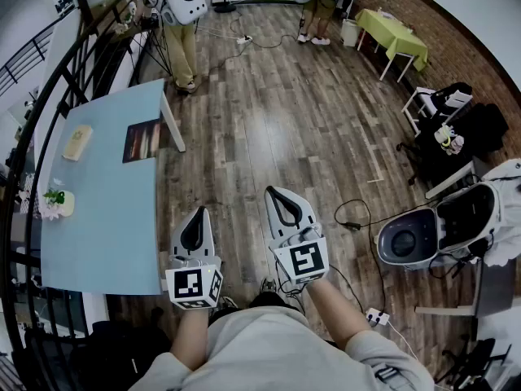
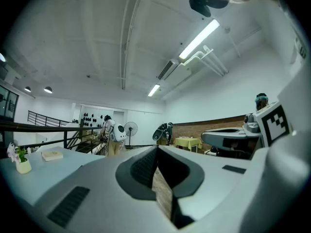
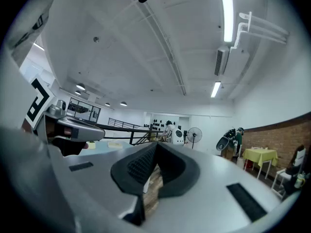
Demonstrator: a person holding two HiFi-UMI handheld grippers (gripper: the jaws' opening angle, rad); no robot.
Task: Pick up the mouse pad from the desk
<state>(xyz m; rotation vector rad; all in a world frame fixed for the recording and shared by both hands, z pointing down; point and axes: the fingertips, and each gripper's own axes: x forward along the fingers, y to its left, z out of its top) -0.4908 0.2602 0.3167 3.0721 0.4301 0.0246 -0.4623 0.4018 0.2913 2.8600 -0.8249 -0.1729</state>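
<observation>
mouse pad (image 1: 144,141) on desk (image 1: 106,218), pattern indistinct

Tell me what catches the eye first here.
Two white grippers, the left gripper and right gripper, fill the bottom centre of the head view, both shut and empty over the wood floor. To their left stands a pale blue desk with the dark mouse pad near its right edge. A yellow-green table stands at top right.

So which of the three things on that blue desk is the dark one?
The flat mouse pad, at the right-hand edge of the desk; the box is pale tan, the flower pot pale yellow.
</observation>
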